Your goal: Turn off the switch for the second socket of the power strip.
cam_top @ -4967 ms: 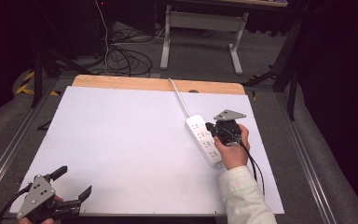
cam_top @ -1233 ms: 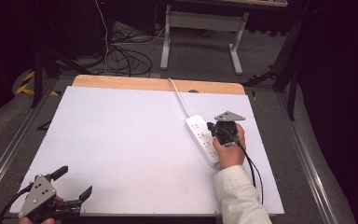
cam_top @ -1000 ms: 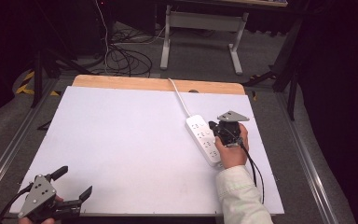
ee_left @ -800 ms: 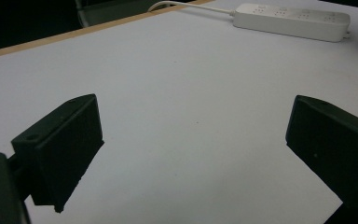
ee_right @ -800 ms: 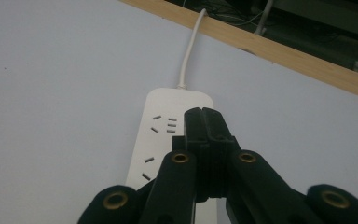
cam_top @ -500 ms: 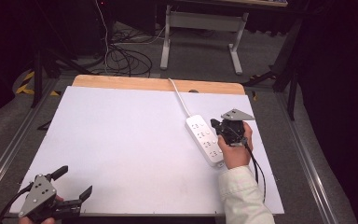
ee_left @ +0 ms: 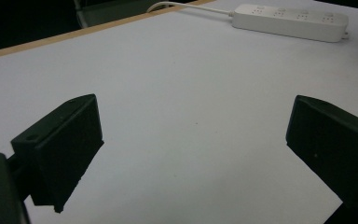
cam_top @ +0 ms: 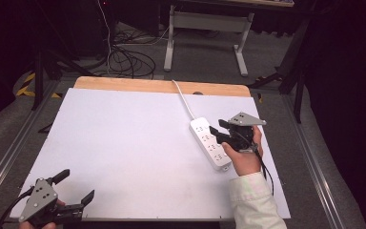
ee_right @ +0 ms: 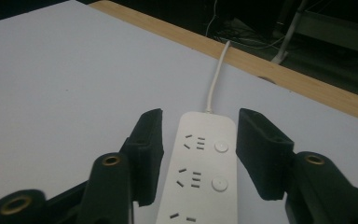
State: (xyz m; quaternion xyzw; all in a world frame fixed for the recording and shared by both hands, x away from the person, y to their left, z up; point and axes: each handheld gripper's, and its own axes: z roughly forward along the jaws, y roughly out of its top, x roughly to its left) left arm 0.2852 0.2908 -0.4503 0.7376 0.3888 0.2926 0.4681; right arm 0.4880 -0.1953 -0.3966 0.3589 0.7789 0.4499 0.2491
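A white power strip (cam_top: 209,143) lies on the right half of the white table top (cam_top: 124,133), its white cable (cam_top: 183,98) running off the far edge. My right gripper (cam_top: 218,133) hovers just over the strip's far end, held by a hand in a pale sleeve. In the right gripper view the strip (ee_right: 205,172) lies between and below the jaws of the right gripper (ee_right: 198,121). Those jaws have just been opening and do not press on it. My left gripper (cam_top: 77,185) rests open near the front left corner, nothing in it. The left gripper view (ee_left: 191,121) shows the strip (ee_left: 289,18) far off.
A wooden strip (cam_top: 162,86) borders the table's far edge. Beyond it on the floor are coiled cables (cam_top: 128,57) and a grey stand's legs (cam_top: 205,28). Metal rails run along both sides of the table.
The right gripper's jaws have spread apart and the hand has lifted a little off the power strip. The left gripper has stayed put.
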